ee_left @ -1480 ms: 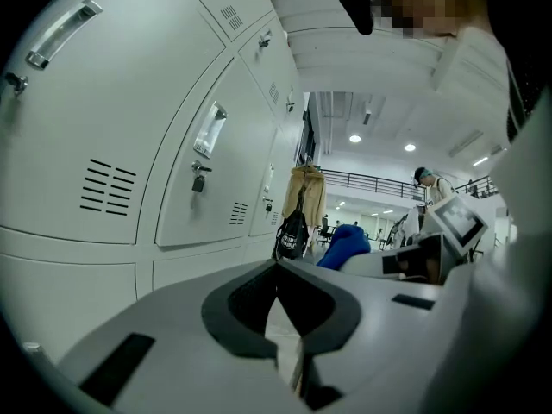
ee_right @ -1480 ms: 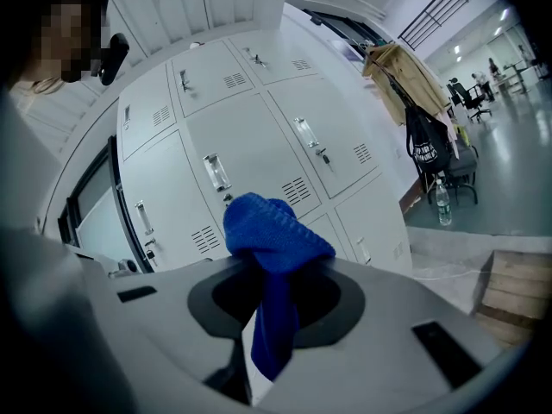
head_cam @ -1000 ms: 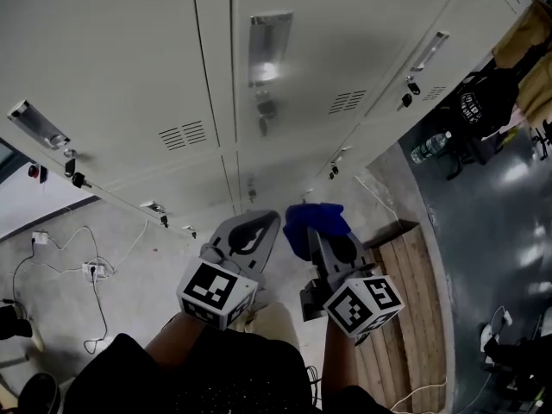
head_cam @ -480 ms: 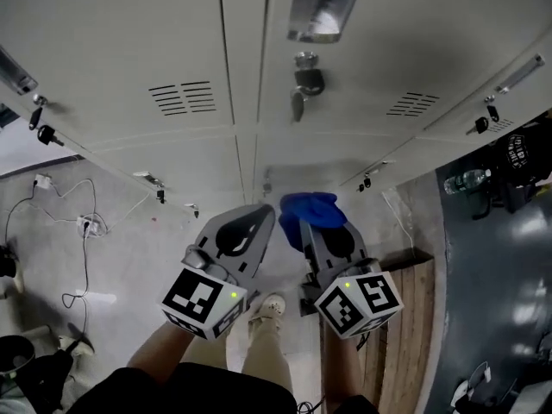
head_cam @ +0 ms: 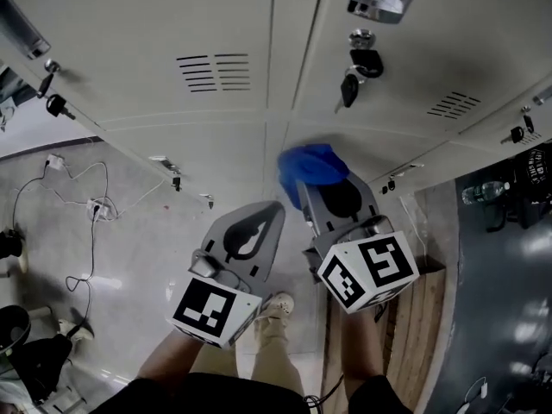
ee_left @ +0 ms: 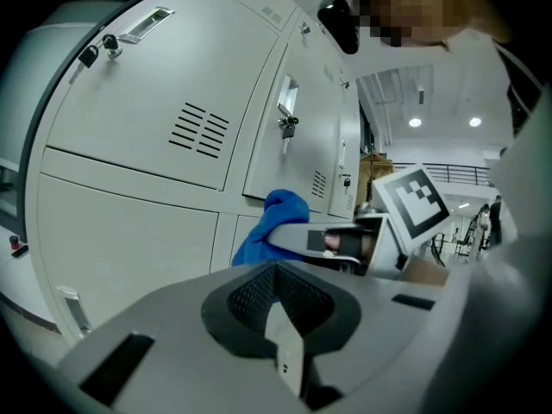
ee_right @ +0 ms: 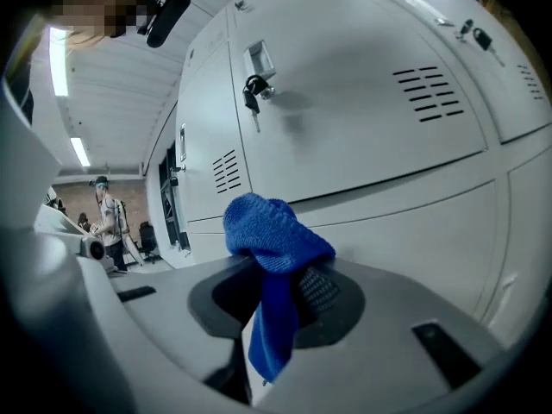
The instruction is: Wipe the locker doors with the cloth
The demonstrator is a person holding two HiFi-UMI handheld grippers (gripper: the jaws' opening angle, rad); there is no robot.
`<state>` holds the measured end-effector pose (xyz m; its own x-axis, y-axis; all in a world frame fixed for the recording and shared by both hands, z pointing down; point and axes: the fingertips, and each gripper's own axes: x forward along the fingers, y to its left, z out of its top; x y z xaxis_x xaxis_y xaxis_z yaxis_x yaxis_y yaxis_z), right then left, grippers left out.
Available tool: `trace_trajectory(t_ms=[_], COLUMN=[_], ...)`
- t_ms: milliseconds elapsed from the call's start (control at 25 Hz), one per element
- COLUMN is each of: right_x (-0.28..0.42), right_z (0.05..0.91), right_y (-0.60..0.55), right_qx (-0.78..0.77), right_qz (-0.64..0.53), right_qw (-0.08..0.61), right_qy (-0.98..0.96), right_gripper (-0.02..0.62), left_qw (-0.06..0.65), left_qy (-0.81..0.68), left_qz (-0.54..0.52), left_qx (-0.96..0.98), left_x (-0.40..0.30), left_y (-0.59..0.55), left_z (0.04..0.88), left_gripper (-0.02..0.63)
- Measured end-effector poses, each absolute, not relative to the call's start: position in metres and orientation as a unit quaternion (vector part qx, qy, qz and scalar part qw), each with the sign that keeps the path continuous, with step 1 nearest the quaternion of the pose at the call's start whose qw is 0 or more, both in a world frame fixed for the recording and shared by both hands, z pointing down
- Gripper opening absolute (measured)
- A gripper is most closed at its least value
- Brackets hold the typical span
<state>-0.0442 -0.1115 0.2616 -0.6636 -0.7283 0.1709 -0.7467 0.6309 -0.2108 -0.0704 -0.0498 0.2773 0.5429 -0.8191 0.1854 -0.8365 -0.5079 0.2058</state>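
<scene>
left tool (head_cam: 271,211), right tool (head_cam: 312,186): grey, black-white marker cube (head_cam: 214,310) each | trousers (head_cam: 278,352) tan | top (head_cam: 226,395) maybe black

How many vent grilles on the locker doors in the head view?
2: one grille upper left, one right of the hanging keys; others may be out of frame.

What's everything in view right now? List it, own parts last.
locker doors: several, pale grey, filling the view ahead
cloth: one, blue, held in the right claw
keys: three visible, dark, hanging from door locks
cables: a few, white, on the floor at left
water bottle: one, clear, far right
wooden platform: one, brown, lower right
left claw: one, grey, shut, empty
right claw: one, grey, shut on the cloth
</scene>
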Motion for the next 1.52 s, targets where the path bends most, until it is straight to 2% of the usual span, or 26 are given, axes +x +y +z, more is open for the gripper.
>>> trace_trajectory(t_ms=[200,640,1520], right_x=[-0.063,-0.059,0.073], right_z=[0.267,0.272,0.285], right_y=[-0.142,-0.149,-0.172], right_qx=[0.407,0.412,0.512], right_qz=[0.123,0.143,0.169], right_qw=[0.058,0.044,0.050], right_qy=[-0.903,-0.899,-0.841], right_gripper=[0.078,0.079,0.080], left_qw=[0.133,0.137,0.147], left_qy=[-0.496,-0.503,-0.474], left_qz=[0.035,0.041,0.064], left_qx=[0.857,0.852,0.866], left_x=[-0.084,-0.088,-0.034], left_y=[-0.064,-0.064,-0.052], left_z=[0.283,0.286,0.309], left_gripper=[0.009,0.009,0.009])
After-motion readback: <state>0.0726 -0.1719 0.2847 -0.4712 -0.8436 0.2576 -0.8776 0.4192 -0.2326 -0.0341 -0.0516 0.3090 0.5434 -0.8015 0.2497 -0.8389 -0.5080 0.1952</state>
